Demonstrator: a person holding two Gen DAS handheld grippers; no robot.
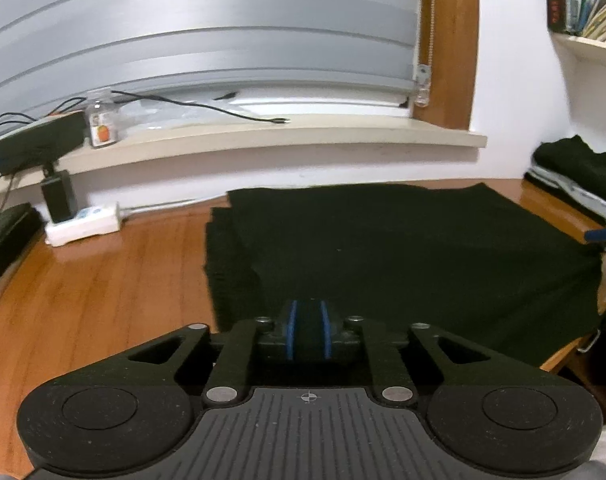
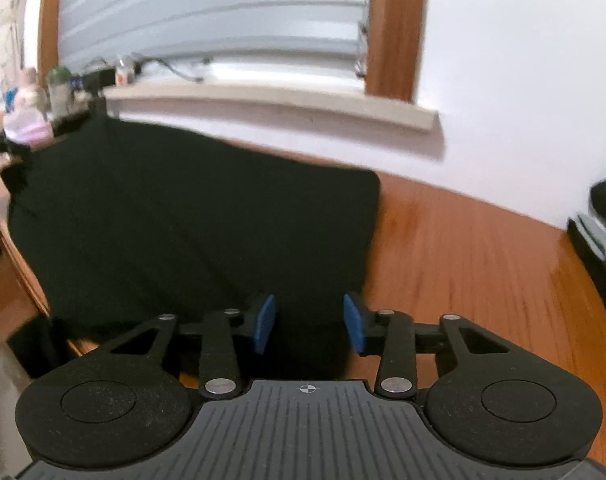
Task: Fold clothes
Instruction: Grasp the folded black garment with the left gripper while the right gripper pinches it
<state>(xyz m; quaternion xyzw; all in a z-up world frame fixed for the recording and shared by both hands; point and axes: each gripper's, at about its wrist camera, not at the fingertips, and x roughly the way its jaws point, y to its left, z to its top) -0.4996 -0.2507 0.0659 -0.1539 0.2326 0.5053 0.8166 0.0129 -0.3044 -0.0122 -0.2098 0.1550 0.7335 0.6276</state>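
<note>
Left gripper [image 1: 307, 330] angled down over near edge of black garment [image 1: 403, 248], blue pads [image 1: 290, 330] nearly together, pinching dark fabric. Right gripper [image 2: 309, 322] tilted down at garment's right edge, jaws apart, gripping nothing, cloth between. Garment lay folded flat on wooden table [image 1: 115, 280]. No legible writing.

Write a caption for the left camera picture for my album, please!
Left claw pinching the near edge of a folded black garment on a wooden table.
</note>
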